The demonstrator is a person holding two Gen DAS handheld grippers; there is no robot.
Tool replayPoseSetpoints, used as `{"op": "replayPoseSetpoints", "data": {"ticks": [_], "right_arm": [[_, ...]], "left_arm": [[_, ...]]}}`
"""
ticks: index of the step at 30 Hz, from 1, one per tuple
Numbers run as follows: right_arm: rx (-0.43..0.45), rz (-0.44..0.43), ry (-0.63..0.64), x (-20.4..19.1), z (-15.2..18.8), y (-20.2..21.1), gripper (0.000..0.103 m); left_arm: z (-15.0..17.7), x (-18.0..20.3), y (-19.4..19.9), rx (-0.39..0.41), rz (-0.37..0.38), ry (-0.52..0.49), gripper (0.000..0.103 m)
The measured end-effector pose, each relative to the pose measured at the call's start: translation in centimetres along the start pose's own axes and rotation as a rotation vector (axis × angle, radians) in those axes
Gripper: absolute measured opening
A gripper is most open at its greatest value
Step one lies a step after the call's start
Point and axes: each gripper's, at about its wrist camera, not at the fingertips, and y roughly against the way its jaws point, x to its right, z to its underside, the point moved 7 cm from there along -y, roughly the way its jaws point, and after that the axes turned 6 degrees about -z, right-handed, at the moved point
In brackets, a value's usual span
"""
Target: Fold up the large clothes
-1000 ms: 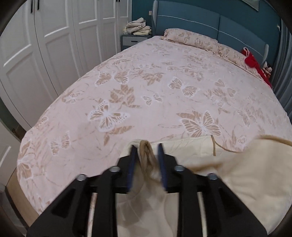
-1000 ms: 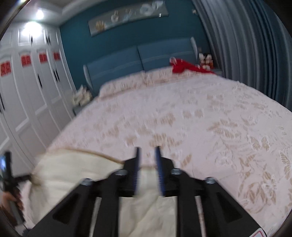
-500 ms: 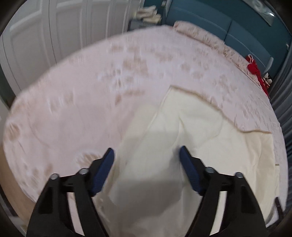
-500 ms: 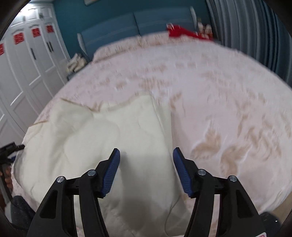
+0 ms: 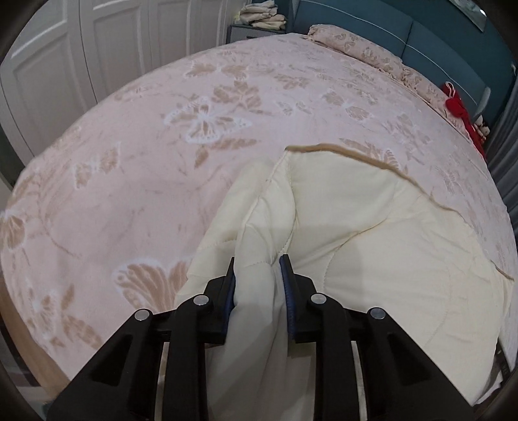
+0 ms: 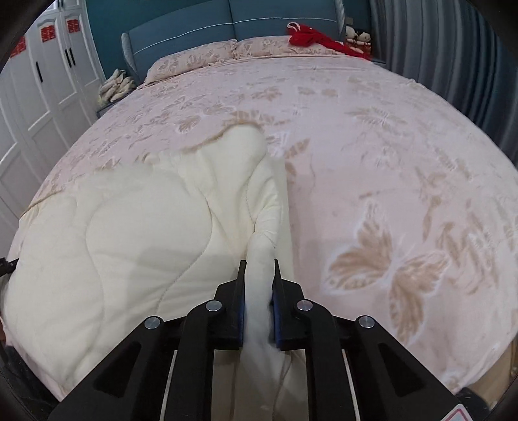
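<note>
Your left gripper (image 5: 257, 270) and right gripper (image 6: 258, 270) each have narrow jaws closing on a bunched fold of the cream quilt (image 5: 372, 246), which lies spread at the near end of the butterfly-patterned bed (image 6: 372, 136).

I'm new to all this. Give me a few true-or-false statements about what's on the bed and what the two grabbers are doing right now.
1. The cream quilt lies on a butterfly-patterned bedspread. True.
2. The left gripper is closing on bare bedspread. False: a fold of the quilt is between its jaws.
3. The right gripper has quilt fabric between its jaws. True.
4. The red cloth lies on the quilt. False: it lies far off, by the headboard.
</note>
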Motion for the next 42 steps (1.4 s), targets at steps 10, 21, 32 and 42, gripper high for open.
{"op": "replayPoseSetpoints", "data": {"ticks": [10, 21, 32, 42], "right_arm": [[0.142, -0.055, -0.018, -2.8, -8.6, 0.9, 0.051], [0.101, -0.100, -0.138, -1.5, -9.0, -3.2, 0.005], [0.057, 0.024, -0.082, -0.7, -7.3, -6.4, 0.004], [0.019, 0.066, -0.041, -0.7, -5.8, -8.9, 0.005]], "left_arm": [[-6.5, 2.9, 1.4, 0.029, 0.128, 0.040, 0.076], [-7.2, 3.9, -2.7, -0.040, 0.149, 0.088, 0.013], [-6.2, 3.9, -6.1, -0.013, 0.035, 0.043, 0.011], [-5.0, 4.5, -7.8, 0.037, -0.033, -0.015, 0.016]]}}
